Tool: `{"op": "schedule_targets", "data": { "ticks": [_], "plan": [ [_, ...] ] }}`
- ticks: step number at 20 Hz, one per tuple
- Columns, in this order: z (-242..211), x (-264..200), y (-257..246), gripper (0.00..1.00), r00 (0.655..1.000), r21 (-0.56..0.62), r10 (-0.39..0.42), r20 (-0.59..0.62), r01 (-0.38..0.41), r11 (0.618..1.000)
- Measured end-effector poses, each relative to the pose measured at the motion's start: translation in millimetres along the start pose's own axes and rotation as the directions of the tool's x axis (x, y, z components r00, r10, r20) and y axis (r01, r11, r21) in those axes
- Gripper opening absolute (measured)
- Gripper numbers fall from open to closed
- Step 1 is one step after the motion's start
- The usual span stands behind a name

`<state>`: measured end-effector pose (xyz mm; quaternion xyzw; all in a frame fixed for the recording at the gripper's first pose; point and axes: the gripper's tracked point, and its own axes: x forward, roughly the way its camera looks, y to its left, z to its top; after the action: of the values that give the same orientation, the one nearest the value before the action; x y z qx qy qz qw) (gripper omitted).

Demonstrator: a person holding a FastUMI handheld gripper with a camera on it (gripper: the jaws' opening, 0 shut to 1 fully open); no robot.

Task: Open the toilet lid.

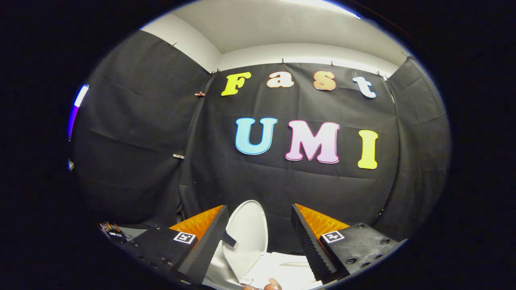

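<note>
Toilet (282, 268) sits low against the booth wall; toilet lid (248, 233) already stands upright and tilted back, between and just beyond the fingers, so opening looks done. Gripper (258, 235) is spread wide, grasping nothing, the lid's edge near its left finger. Fingertip (274, 285) at the toilet's near edge. Free room above.

One toilet (278, 270) stands against the booth wall, with one lid (248, 235) raised upright on it. Just before the toilet are one gripper (260, 241) with two fingers (209, 237) set apart, and one fingertip (274, 284). Left of the toilet lies one cluster of wires (114, 233).
</note>
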<state>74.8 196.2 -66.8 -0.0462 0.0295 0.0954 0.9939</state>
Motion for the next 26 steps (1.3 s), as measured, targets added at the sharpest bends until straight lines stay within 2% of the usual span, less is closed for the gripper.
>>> {"op": "schedule_targets", "data": {
  "ticks": [3,7,10,14,21,26],
  "plan": [
    [18.6,-34.0,-46.7,0.97,1.000,0.041,-0.023,0.020,0.023,0.999],
    [38.5,-73.5,-116.9,0.97,0.991,0.056,-0.124,0.049,0.121,0.991],
    [51.4,-95.9,-153.0,0.97,0.980,0.021,-0.185,0.073,0.184,0.983],
    [75.1,-114.2,-186.2,0.97,0.967,0.037,-0.230,0.110,0.227,0.973],
    [71.2,-120.9,-199.5,0.97,0.972,0.102,-0.221,0.085,0.213,0.972],
    [68.2,-118.5,-194.3,0.97,0.975,0.093,-0.209,0.073,0.202,0.975]
  ]
}}
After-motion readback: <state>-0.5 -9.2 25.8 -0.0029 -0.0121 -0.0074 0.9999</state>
